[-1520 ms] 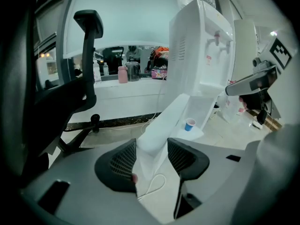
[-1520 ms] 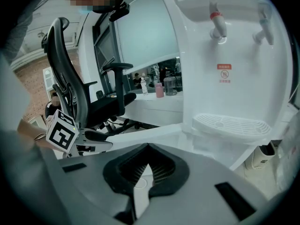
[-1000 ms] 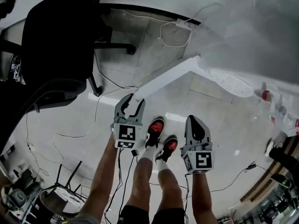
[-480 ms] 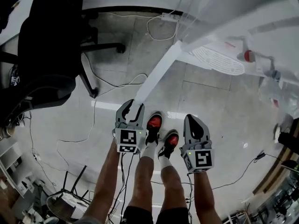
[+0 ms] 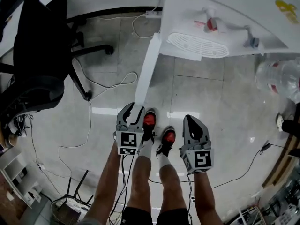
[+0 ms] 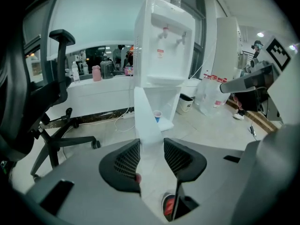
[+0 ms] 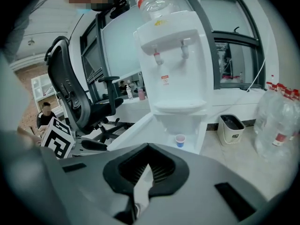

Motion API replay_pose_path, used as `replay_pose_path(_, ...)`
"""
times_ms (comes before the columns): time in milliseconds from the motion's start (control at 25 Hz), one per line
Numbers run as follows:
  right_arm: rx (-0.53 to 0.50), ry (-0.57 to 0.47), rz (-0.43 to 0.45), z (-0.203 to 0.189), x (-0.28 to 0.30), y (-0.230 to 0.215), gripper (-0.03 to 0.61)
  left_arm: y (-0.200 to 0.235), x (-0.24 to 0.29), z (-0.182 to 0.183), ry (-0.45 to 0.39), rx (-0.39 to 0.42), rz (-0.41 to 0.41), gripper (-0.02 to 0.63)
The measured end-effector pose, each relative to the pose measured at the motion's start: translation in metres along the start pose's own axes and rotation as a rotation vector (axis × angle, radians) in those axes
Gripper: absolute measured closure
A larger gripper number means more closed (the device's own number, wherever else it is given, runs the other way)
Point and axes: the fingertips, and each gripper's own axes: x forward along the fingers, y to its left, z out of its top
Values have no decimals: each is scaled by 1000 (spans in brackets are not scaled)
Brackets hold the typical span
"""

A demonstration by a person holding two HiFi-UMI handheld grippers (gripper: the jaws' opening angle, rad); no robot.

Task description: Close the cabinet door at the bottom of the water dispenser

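The white water dispenser (image 5: pixel 211 13) stands at the top of the head view, with its bottom cabinet door (image 5: pixel 147 69) swung out towards me. My left gripper (image 5: pixel 132 110) holds the door's free edge. In the left gripper view the door (image 6: pixel 145 121) fills the gap between the pads, and the left gripper (image 6: pixel 151 144) is shut on it. A small cup (image 6: pixel 157 116) stands in the open cabinet. My right gripper (image 5: pixel 190 121) hangs to the right of the door, shut and empty. The right gripper view shows the dispenser (image 7: pixel 178 64) and the door (image 7: pixel 136 135) ahead.
A black office chair (image 5: pixel 37 55) stands to the left, with cables (image 5: pixel 108 86) across the floor. Large water bottles (image 5: pixel 279 78) lie at the right, and a small bin (image 7: pixel 231 128) stands beside the dispenser. The person's red shoes (image 5: pixel 149 121) are between the grippers.
Both grippers and the person have moved towards the dispenser, which has come fully into the head view. The left gripper stays on the door's edge, and the door now runs almost straight ahead.
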Motion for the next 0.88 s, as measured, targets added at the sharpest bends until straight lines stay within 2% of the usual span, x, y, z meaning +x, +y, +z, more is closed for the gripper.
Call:
replay_pose_path(120,15,13,-23,-7,-13,-10,566,-18,3,1,3,27,-16,438)
replay_pose_path(160,20,11,-29,-10,-17,-14,566,-24,5,2,3,37,-19,463)
replay_pose_path(400,64,-71,-63,-26,-40,-34,566,-57,14,10,1,74,-36,472)
replay_pose_path(880,127,-34,-110,-39,-65,-74,566,-111,40,35,-13,110,-86,474)
